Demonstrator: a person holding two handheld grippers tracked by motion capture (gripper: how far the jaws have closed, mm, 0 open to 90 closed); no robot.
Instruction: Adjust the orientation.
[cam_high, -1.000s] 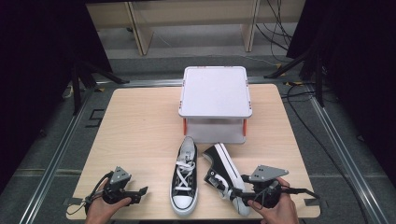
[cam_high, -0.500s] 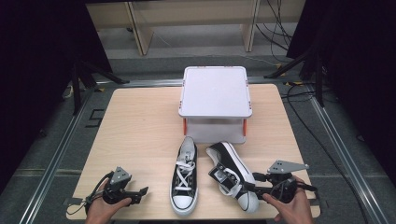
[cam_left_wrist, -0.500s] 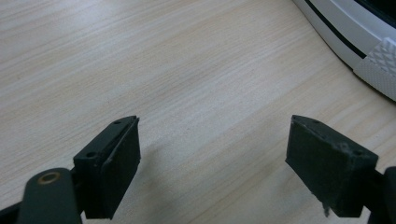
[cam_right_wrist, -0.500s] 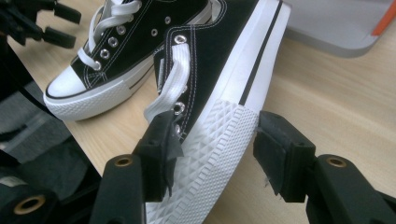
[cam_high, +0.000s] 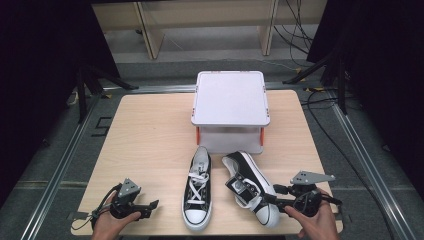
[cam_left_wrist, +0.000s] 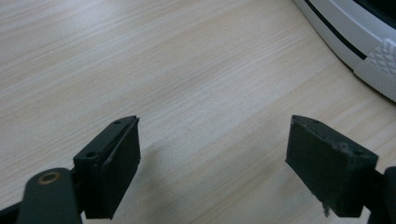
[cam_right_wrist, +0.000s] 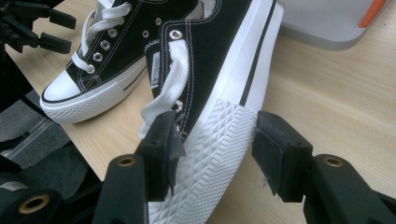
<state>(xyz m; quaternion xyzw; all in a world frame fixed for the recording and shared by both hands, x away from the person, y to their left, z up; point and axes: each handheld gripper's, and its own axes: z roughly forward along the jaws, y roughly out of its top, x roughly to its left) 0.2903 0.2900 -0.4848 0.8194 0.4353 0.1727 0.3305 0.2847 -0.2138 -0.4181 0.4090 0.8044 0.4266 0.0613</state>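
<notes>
Two black canvas sneakers with white soles and laces lie at the table's front. The left sneaker (cam_high: 197, 192) (cam_right_wrist: 93, 70) stands flat, toe toward me. The right sneaker (cam_high: 247, 185) (cam_right_wrist: 219, 56) is tipped on its side, and my right gripper (cam_high: 272, 200) (cam_right_wrist: 215, 128) grips its white rubber toe; the jaws have just been closing on that toe. My left gripper (cam_high: 152, 205) (cam_left_wrist: 215, 154) rests open on bare wood at the front left, with the left sneaker's sole edge (cam_left_wrist: 355, 37) beyond its right jaw.
A white lidded box (cam_high: 229, 100) with orange clips stands behind the sneakers at mid-table. The table's front edge (cam_high: 215, 232) runs just under both hands. Dark stands and cables surround the table.
The right gripper has slid right along the front edge, and the right sneaker has swung round with it, its toe now toward the front right. The left gripper has stayed put.
</notes>
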